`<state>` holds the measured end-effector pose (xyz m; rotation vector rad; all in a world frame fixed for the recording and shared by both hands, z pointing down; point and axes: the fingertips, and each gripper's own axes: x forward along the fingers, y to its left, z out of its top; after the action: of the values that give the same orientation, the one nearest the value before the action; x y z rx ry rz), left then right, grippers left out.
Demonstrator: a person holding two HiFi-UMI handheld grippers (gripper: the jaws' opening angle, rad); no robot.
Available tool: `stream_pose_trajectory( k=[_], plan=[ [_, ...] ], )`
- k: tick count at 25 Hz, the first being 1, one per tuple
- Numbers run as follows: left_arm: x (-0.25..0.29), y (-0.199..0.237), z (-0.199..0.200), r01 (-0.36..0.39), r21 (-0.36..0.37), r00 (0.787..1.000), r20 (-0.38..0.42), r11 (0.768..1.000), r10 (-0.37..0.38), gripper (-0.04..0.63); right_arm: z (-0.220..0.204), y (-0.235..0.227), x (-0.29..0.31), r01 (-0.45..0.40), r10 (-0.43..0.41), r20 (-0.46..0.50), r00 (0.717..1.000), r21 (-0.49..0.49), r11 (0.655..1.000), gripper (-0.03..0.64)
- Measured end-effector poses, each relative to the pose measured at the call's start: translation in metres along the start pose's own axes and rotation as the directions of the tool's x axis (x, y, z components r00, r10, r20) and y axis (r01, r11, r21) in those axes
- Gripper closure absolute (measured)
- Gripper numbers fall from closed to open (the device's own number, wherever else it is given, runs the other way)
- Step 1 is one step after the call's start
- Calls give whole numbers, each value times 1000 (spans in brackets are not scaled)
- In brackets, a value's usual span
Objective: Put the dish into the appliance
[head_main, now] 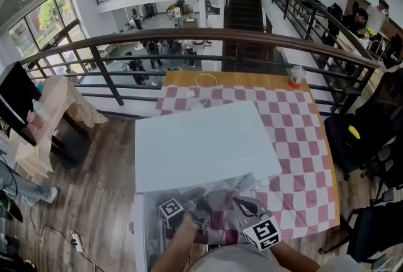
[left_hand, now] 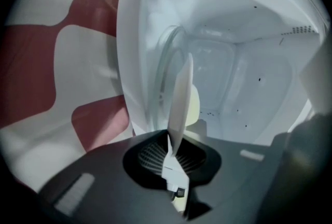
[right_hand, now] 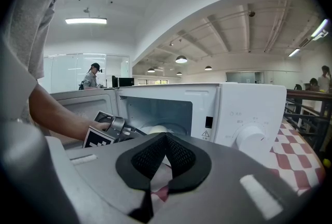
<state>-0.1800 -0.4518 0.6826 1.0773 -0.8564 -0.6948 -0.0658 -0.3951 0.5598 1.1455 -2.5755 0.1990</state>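
Right gripper [right_hand: 155, 179]: shut, nothing in it, held back from the front of the appliance [right_hand: 244, 114].

Left gripper [left_hand: 175, 163]: clamped tight on the rim of the dish [left_hand: 181, 93]. Dish stands edge-on just inside the open cavity.

Risks:
- The pinch on the rim is thin, so the dish may pivot or slip.
- Its far edge may strike the back wall [left_hand: 249, 78].
- Letting go while it is tilted would drop it hard.

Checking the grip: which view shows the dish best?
Left gripper view: the dish stands edge-on, clamped in the left gripper, at the open microwave. Right gripper view shows only a pale sliver; head view shows none of it.
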Motion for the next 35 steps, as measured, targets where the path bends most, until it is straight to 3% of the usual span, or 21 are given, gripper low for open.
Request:
stream_pose_trajectory(
  k=[9, 12, 15, 20, 24, 27, 31, 33, 35],
  plan=[
    [1, -2, -10, -1, 71, 999, -35, 997, 3, 556, 0, 1, -3, 7, -7, 2, 1000, 11, 1000, 618],
    [-1, -3, -11, 20, 90, 999, -39, 996, -16, 467, -1, 4, -5, 4, -4, 0, 1000, 12, 1000, 618],
    [-3, -10, -13, 43, 143, 998, -52, 989, -36, 420, -3, 6, -6, 3, -3, -1, 1000, 9, 1000, 618],
    [-4, -20, -20, 30, 311, 997, -79, 950, -6, 289, -6, 6, -10, 13, -13, -4, 1000, 15, 1000, 618],
    [-4, -16, -23, -23, 433, 997, -62, 901, 55, 199, -9, 7, -13, 17, -17, -4, 1000, 11, 1000, 618],
    [-6, -10, -23, -90, 540, 992, -26, 837, 123, 136, -10, 9, -14, 17, -17, -1, 1000, 11, 1000, 618],
    [-14, 7, -17, -231, 660, 963, 53, 715, 263, 101, -9, 14, -19, 16, -16, 5, 1000, 9, 1000, 618],
    [-20, 15, -14, -303, 723, 937, 109, 620, 331, 92, -10, 16, -22, 18, -18, 6, 1000, 9, 1000, 618],
    [-27, 20, -9, -384, 787, 900, 205, 482, 384, 75, -11, 15, -24, 25, -25, 7, 1000, 9, 1000, 618]
  ],
)
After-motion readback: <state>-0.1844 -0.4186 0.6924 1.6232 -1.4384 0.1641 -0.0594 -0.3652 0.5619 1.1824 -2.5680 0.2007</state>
